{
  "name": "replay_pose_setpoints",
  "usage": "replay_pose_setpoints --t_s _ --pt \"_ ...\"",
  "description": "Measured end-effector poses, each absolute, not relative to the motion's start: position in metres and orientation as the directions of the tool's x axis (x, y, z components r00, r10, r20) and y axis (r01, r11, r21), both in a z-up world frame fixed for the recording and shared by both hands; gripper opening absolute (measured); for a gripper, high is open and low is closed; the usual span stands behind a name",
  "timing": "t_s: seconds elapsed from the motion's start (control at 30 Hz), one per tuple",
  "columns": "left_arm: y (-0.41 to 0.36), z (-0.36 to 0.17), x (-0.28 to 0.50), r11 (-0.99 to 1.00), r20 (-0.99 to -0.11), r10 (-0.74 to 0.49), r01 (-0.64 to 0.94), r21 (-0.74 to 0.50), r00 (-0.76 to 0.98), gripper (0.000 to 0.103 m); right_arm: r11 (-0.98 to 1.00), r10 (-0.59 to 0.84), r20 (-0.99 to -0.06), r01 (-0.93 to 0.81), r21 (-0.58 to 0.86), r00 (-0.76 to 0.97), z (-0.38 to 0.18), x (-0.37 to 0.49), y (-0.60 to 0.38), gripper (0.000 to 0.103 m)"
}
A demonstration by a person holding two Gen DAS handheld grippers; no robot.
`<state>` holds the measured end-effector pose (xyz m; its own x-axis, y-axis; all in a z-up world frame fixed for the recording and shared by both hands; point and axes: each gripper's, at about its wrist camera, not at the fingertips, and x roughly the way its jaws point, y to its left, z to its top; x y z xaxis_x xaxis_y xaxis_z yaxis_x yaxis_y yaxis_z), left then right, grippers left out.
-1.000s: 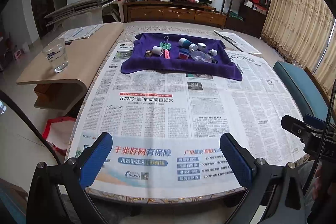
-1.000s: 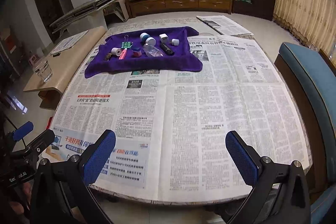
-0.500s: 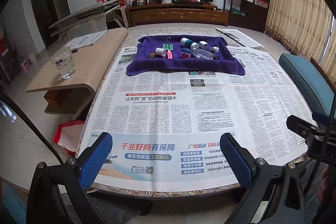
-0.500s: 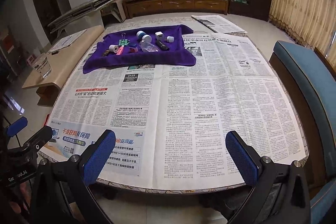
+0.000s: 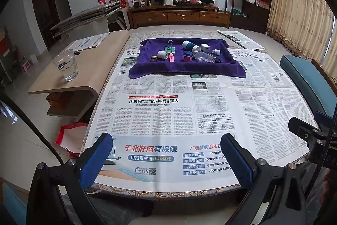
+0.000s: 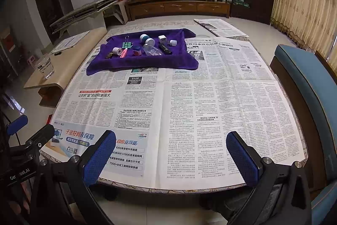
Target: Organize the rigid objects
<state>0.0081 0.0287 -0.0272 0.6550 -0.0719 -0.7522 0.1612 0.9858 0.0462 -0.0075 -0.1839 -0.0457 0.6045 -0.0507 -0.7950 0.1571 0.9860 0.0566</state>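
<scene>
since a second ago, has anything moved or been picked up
Nothing was picked up. Both cameras' views shifted slightly, so both grippers moved a little over the table's near edge. The left gripper and right gripper stay open and empty. The small things on the purple cloth lie as before.

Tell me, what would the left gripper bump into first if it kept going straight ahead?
Probably the newspaper covering the table: the open left gripper points slightly down at it. The purple cloth lies farther along; depth is hard to judge.
</scene>
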Motion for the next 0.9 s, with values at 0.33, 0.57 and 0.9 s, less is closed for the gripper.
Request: replay_pose_setpoints --t_s 0.33,0.57,0.9 --pt "0.0296 -0.0273 0.0083 0.986 -0.752 -0.072 0.159 0.044 0.655 0.103 0.987 -0.051 -0.797 0.151 0.051 0.602 -0.0455 -0.0087 -0.1805 0.103" --pt "0.0309 -0.0269 0.0087 0.987 -0.753 -0.070 0.154 0.042 0.654 0.103 0.987 -0.053 -0.799 0.150 0.048 0.599 -0.0473 -0.0101 -0.1780 0.103" --pt "0.0313 -0.0274 0.0081 0.987 -0.755 -0.072 0.155 0.039 0.652 0.103 0.987 -0.065 -0.795 0.154 0.037 0.603 -0.0456 -0.0112 -0.1789 0.103"
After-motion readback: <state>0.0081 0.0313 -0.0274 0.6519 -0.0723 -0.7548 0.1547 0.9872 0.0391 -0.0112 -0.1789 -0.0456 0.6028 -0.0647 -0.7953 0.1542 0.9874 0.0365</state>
